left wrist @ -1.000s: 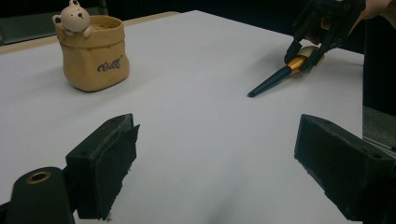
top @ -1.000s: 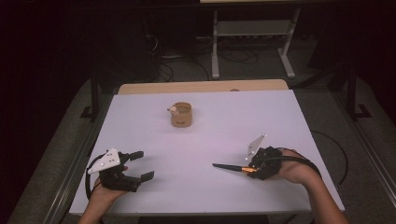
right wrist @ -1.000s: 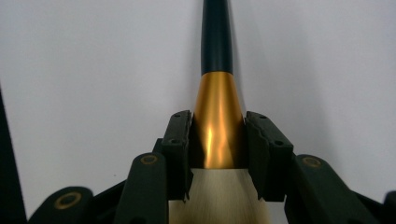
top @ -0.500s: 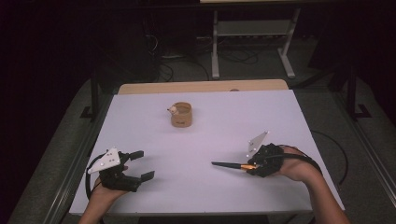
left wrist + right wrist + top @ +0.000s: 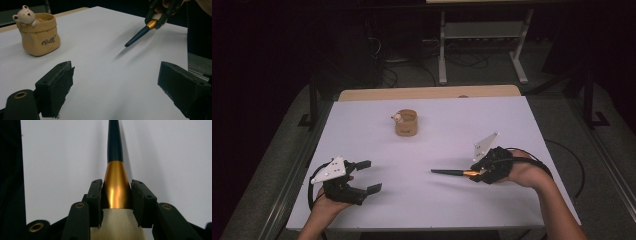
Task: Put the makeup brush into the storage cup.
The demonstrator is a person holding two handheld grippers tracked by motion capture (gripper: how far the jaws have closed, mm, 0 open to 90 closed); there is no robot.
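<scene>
A tan sack-shaped pot [image 5: 406,123] with a small bear figure on its rim stands at the middle back of the white table [image 5: 452,125]. My right gripper [image 5: 477,172] is at the front right, shut on the gold ferrule of a brush [image 5: 449,172] whose dark handle points left. The right gripper view shows the jaws [image 5: 116,187] clamped on the ferrule, pale bristles behind them and the handle [image 5: 115,142] ahead. My left gripper [image 5: 369,176] rests at the front left, open and empty. Its own view shows the jaws [image 5: 117,72] wide apart, the pot [image 5: 40,37] far left and the brush [image 5: 136,38] far right.
The white sheet ends at a bare wooden strip [image 5: 427,93] along the table's far edge. Behind the table are a dark floor, cables and a metal stand [image 5: 482,35]. A black cable [image 5: 569,165] trails off the right edge from the right gripper.
My right gripper has shifted slightly left and away from me with the brush still in it. The left gripper and the pot have stayed put.
</scene>
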